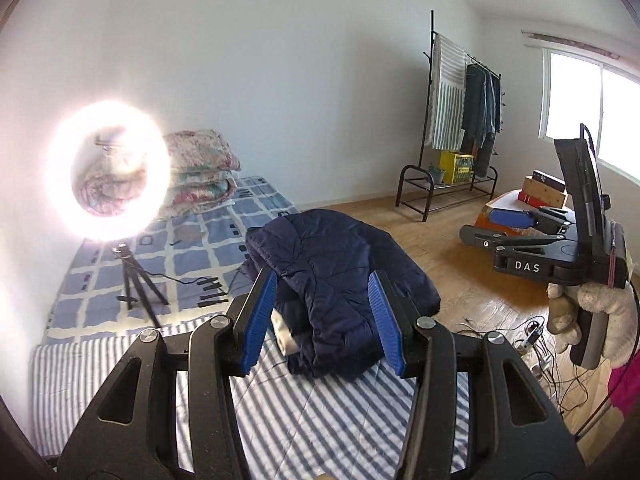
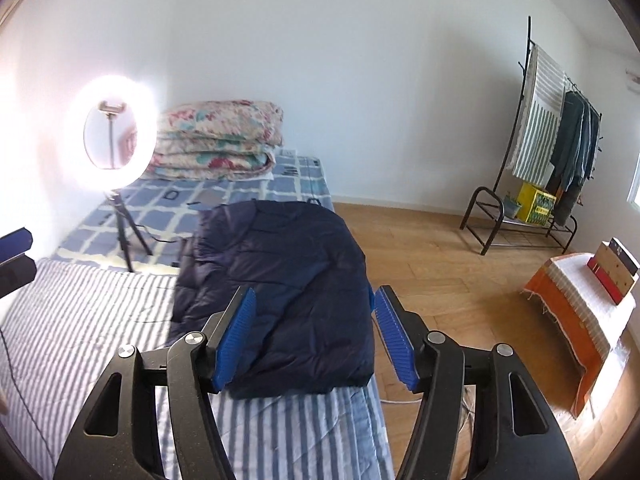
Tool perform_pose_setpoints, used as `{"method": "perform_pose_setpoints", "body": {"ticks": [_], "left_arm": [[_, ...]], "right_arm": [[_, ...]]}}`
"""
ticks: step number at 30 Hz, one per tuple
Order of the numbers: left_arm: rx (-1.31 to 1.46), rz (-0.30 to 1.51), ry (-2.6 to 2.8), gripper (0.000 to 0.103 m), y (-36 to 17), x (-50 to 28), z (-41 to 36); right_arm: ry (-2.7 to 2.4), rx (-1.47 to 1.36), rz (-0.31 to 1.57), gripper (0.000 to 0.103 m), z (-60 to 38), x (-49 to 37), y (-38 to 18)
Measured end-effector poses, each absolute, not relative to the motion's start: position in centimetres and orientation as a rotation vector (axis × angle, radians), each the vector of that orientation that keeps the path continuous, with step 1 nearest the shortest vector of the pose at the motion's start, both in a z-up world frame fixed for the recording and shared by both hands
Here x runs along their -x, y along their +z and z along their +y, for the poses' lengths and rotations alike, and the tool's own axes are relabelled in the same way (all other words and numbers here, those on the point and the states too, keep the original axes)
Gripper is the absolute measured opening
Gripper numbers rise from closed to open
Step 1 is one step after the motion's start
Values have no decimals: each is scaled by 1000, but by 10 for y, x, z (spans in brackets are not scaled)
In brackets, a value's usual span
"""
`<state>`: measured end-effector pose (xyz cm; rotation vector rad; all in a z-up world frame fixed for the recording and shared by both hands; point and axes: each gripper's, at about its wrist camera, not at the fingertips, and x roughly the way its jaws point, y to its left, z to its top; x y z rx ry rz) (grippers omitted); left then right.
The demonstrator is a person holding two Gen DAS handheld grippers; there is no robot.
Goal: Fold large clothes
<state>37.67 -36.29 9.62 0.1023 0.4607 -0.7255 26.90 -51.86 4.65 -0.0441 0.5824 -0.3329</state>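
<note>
White letters "DAS" [image 1: 527, 267] mark our right gripper [image 2: 314, 334]. Our navy puffer jacket [image 2: 280, 300] lies folded on the striped bed [image 2: 80, 320], beyond both grippers. Left gripper [image 1: 326, 320] and right hold jaws spread, gripping nothing, clear of the jacket.

The left tongs [image 1: 322, 318] are hovering with jaws apart and nothing between the blue pads [image 1: 256, 320]. Beyond them a folded navy jacket [image 1: 340, 276] is lying on the striped bed [image 1: 320, 412]. A ring light [image 1: 108, 168] is glowing at left, in front of stacked quilts [image 1: 200, 168]. The right tongs [image 1: 520, 236] are showing at right, in a gloved hand [image 1: 592, 312]. A clothes rack [image 1: 460, 120] is standing by the wall.
</note>
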Motion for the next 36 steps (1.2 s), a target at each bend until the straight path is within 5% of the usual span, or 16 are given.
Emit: {"method": "perform_pose_setpoints", "body": {"ticks": [11,23,36], "left_arm": [[-132,392,-705,49,124,-262,-290],[-153,410,-624,64,111,-172,-224],[-97,387,-555,99,87,-142,-191]], "right_arm": [[-289,67,497,72,-457,-187,71],[-238,60,436,80,-393,-107,68],[-274,46,392,81,-366,-73,27]]}}
